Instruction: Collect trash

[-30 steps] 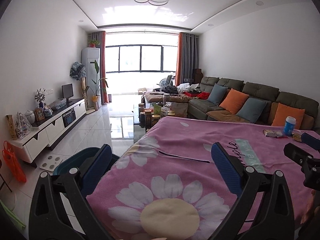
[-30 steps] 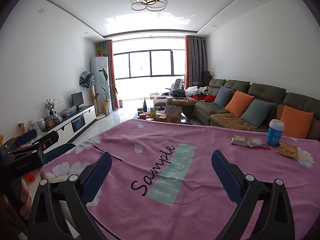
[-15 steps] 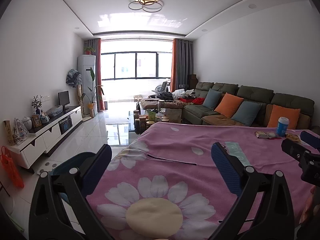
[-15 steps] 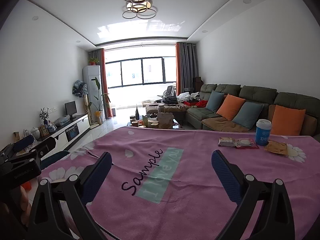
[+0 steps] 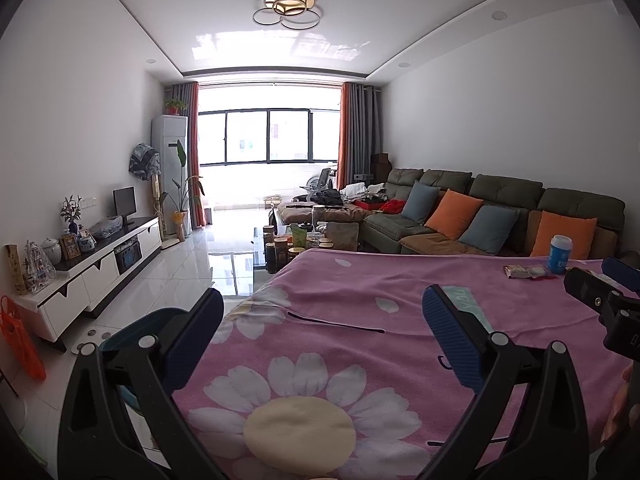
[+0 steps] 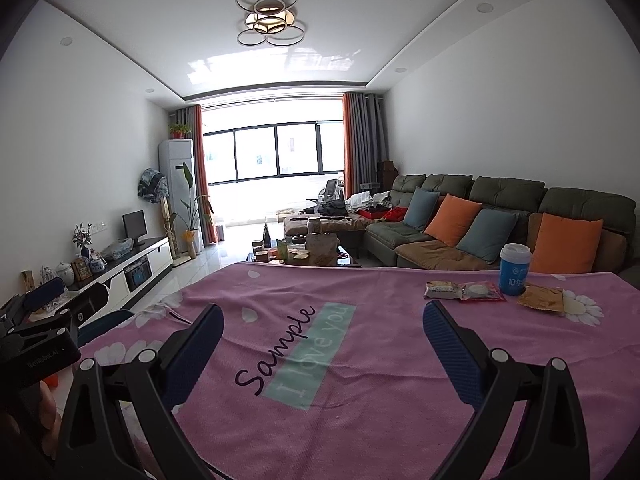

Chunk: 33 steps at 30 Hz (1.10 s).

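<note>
Both tools hang over a desk covered with a pink cloth (image 6: pixel 360 360) that has white daisies and the words "Sample I love you". The left tool (image 5: pixel 320 336) is released, its two blue pads wide apart with nothing between them, above the big daisy at the near edge of the cloth. The right tool (image 6: pixel 322 340) is released too, empty, over the printed words.

The trash lies at the far right part of the desk, at about 2 o'clock from the right tool and well apart from it. There is a blue paper cup (image 6: pixel 514 269) with a white lid, standing upright. Just beside it, toward 9 o'clock, lie two flat snack wrappers touching each other: a grey-brown wrapper (image 6: pixel 442 290) and a red-edged wrapper (image 6: pixel 482 291). At 3 o'clock from the cup base lies a brownish-yellow wrapper (image 6: pixel 541 298), partly on a printed daisy.

From the left tool the same cup (image 5: pixel 559 254) is seen at about 2 o'clock, far away, with the wrappers small beside it. A dark teal bin (image 5: pixel 148 324) stands on the floor just beside the left edge of the desk, behind the left pad. Behind the desk is a green sofa (image 6: pixel 500 216) with orange and blue cushions
</note>
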Each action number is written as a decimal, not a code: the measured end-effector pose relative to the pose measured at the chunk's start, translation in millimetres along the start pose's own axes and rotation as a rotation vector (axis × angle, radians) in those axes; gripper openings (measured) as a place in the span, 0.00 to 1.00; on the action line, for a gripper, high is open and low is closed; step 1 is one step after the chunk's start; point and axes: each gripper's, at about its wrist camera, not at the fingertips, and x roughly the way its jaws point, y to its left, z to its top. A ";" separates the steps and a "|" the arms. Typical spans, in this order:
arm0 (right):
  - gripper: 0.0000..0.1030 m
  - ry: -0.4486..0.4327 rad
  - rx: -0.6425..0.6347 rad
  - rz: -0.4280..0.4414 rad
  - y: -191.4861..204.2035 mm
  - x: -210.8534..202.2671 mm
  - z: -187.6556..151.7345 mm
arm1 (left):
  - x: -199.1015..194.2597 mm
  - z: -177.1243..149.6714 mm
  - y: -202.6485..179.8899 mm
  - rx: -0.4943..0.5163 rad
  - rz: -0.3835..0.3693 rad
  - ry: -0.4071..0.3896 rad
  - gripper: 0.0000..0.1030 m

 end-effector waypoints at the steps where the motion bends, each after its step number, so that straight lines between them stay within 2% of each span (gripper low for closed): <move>1: 0.94 -0.001 0.000 -0.001 -0.2 -0.2 0.3 | 0.0 0.1 -0.9 0.001 -0.001 -0.002 0.95; 33: 0.94 0.000 0.008 -0.013 -3.3 0.6 2.7 | -1.7 3.8 -1.5 0.004 0.009 -0.010 0.95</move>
